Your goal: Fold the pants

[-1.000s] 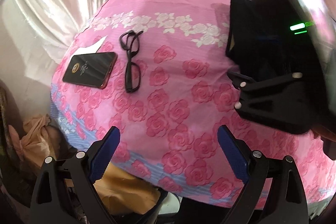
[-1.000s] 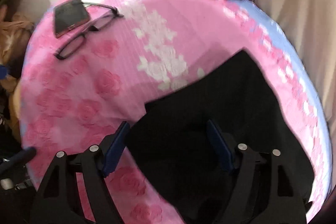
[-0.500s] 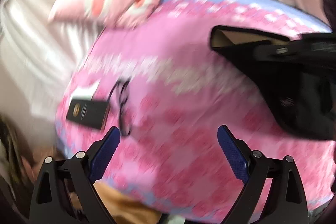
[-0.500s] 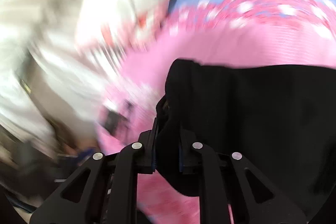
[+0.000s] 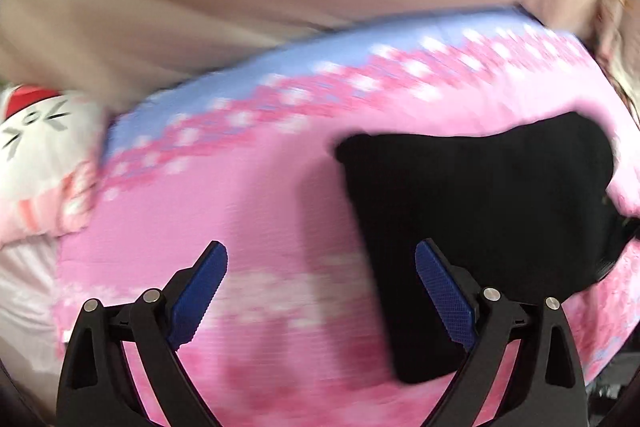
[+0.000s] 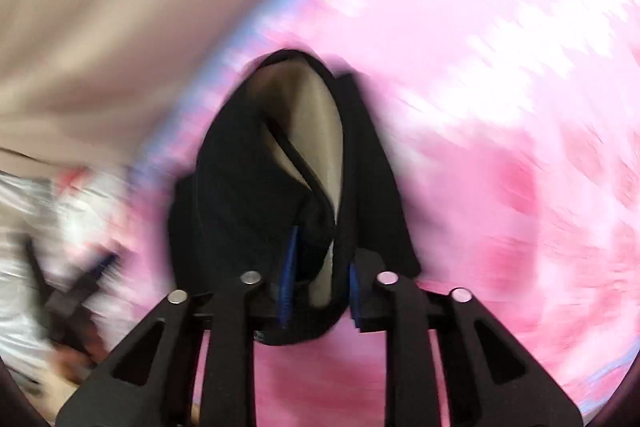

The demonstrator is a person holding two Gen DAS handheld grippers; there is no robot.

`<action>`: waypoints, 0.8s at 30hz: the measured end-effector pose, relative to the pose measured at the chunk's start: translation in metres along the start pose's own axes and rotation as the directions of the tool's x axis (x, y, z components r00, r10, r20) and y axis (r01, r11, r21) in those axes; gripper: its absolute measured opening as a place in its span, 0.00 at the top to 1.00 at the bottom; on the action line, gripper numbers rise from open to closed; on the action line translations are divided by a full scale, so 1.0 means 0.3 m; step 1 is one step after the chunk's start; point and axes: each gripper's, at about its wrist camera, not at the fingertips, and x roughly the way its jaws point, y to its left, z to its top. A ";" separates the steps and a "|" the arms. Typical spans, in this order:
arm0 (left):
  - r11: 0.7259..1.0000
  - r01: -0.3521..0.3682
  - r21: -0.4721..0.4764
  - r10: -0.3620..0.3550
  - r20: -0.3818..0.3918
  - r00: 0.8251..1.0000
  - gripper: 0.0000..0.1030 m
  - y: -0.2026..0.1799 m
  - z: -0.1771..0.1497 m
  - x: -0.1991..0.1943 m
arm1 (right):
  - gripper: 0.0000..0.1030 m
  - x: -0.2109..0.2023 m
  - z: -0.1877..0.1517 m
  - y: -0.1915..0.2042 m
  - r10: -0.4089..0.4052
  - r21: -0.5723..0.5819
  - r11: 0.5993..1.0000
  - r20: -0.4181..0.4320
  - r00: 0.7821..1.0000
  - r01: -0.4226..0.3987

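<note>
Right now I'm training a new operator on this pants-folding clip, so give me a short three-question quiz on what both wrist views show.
1. True or false: the left gripper is shut on the black pants.
2. What does the right gripper hold?
A. the pillow
B. the black pants
C. nothing
3. Fill in: the pants lie on a ____ floral bedspread.

Key: 1 false, its fingers stand wide open; 2 B; 3 pink.

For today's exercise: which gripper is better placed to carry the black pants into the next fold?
Right. The right gripper is shut on the black pants; the left gripper is open and holds nothing.
</note>
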 end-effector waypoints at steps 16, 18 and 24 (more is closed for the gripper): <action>0.998 -0.059 -0.003 0.058 -0.127 0.990 0.09 -0.203 -0.021 0.113 | 0.97 0.096 0.151 0.247 -0.136 -0.430 0.902 -0.180 0.974 0.046; 0.997 -0.078 -0.007 0.077 -0.127 0.989 0.09 -0.177 -0.038 0.097 | 0.97 0.044 0.173 0.291 -0.010 -0.329 0.942 -0.234 0.972 -0.069; 0.996 -0.077 -0.051 0.071 -0.118 0.990 0.09 -0.100 -0.093 0.050 | 0.97 -0.167 0.213 0.445 0.056 -0.371 0.920 -0.188 0.980 -0.124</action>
